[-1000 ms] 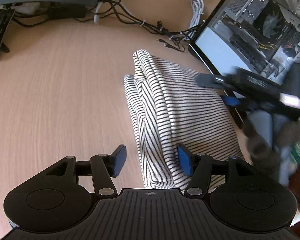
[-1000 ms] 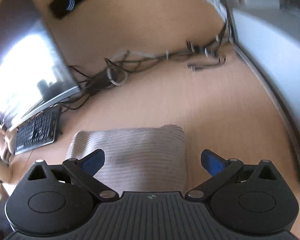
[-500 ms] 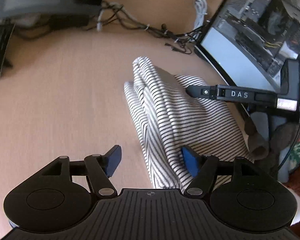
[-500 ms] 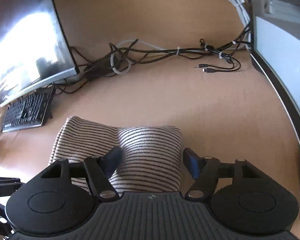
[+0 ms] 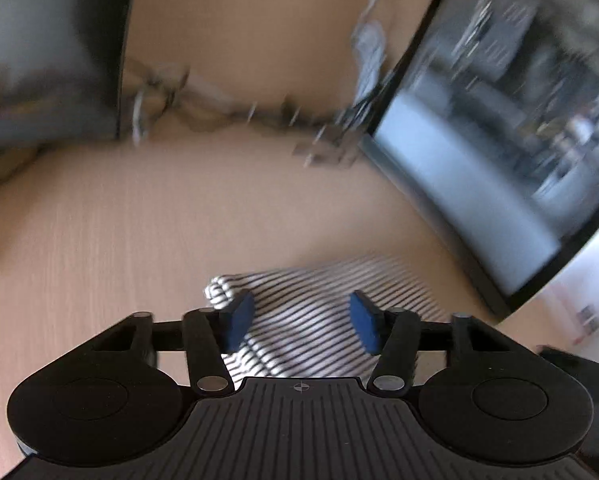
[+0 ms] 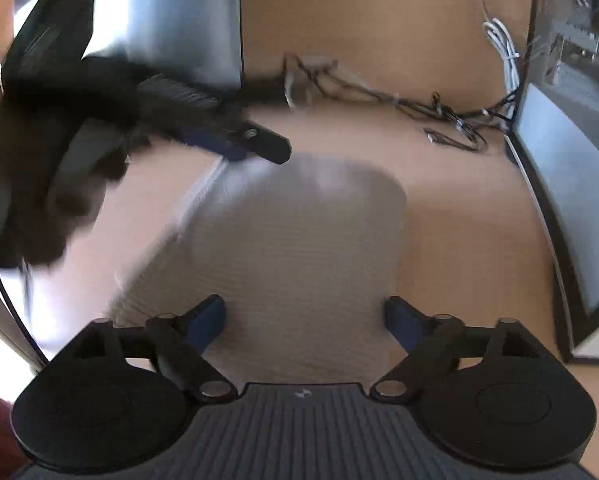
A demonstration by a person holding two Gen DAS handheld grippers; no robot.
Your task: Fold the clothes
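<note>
Left wrist view shows the left tongs [image 5: 299, 322] just narrowed yet gripping nothing over the folded striped garment [image 5: 319, 300] on the table [image 5: 99, 240], while right wrist view shows the right tongs [image 6: 305, 322] just widened, empty, folding seemingly nearly finished.

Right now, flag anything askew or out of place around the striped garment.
The striped garment lies folded in a compact bundle on the desk, nothing spilled or damaged. The one untidy thing is the tangle of loose cables behind it, between the monitors; blur hides finer detail.
</note>
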